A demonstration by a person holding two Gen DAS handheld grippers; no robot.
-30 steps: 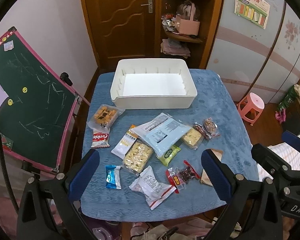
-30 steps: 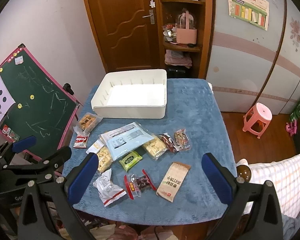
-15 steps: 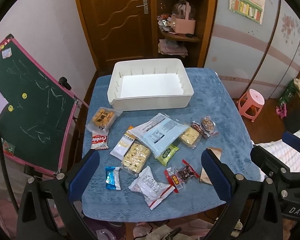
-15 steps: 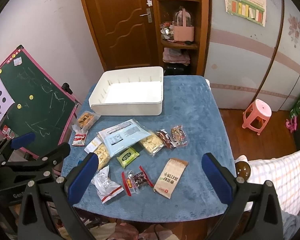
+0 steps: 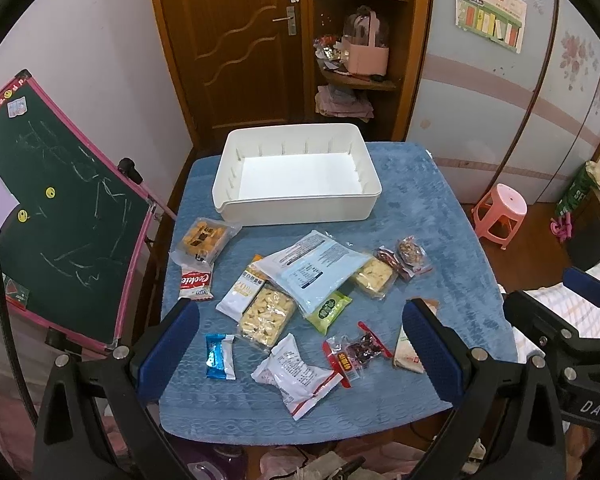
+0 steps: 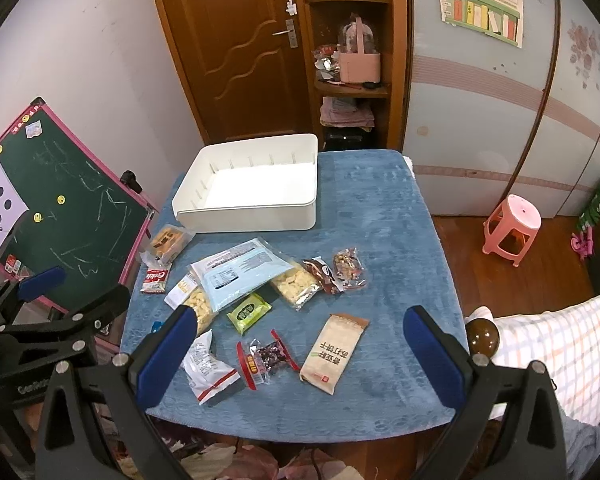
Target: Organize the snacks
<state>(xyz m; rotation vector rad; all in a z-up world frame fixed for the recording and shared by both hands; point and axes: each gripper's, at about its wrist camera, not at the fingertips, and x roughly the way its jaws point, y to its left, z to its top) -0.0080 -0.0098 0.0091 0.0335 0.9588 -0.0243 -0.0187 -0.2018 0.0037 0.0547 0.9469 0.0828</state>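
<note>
An empty white bin (image 5: 296,178) (image 6: 252,192) stands at the far side of a table under a blue cloth (image 5: 432,208) (image 6: 384,216). Several snack packets lie scattered in front of it: a large pale-blue pouch (image 5: 312,268) (image 6: 240,270), a green packet (image 5: 329,310) (image 6: 249,312), a brown cracker pack (image 6: 334,354), a red-ended packet (image 5: 356,354) (image 6: 266,358), a white packet (image 5: 296,376) (image 6: 208,368). My left gripper (image 5: 300,352) and right gripper (image 6: 300,354) both hover open above the near edge, holding nothing.
A green chalkboard easel (image 5: 56,216) (image 6: 72,216) leans at the table's left. A pink stool (image 5: 500,212) (image 6: 512,228) stands on the floor to the right. A wooden door and corner shelf (image 5: 356,60) are behind. A checked bedcover (image 6: 564,344) lies at the right.
Both grippers have drawn back and risen slightly, so the table sits a little farther away in both views. Nothing on the table has moved.
</note>
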